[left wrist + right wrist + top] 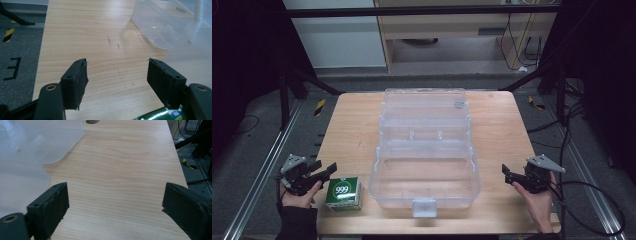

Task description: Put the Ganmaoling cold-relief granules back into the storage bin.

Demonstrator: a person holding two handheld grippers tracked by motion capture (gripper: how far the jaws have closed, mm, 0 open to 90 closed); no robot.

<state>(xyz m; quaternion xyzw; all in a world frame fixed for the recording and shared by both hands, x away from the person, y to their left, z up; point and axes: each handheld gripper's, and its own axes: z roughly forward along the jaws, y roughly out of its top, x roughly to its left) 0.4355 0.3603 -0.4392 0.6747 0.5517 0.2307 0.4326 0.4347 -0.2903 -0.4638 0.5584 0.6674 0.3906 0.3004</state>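
Note:
A clear plastic storage box (377, 181) lies open in the middle of the wooden table (352, 125), its lid (424, 107) folded back toward the far side. A small green and white carton marked 999 (343, 194) stands near the table's front left corner. Just left of the carton, a hand holds my left gripper (328, 170), open with nothing between its jaws. In the left gripper view the gripper (117, 62) hovers over bare wood, with the carton (160, 115) at the lower right and the clear box (160, 27) ahead. By the table's right edge my right gripper (506, 171) (115, 186) is open and empty beside the clear box (22, 160).
Black frame legs (307, 82) stand at the table's far corners. Cables (592, 200) trail over the grey floor to the right. An aluminium rail (262, 170) runs along the left. Bare wood lies on both sides of the box.

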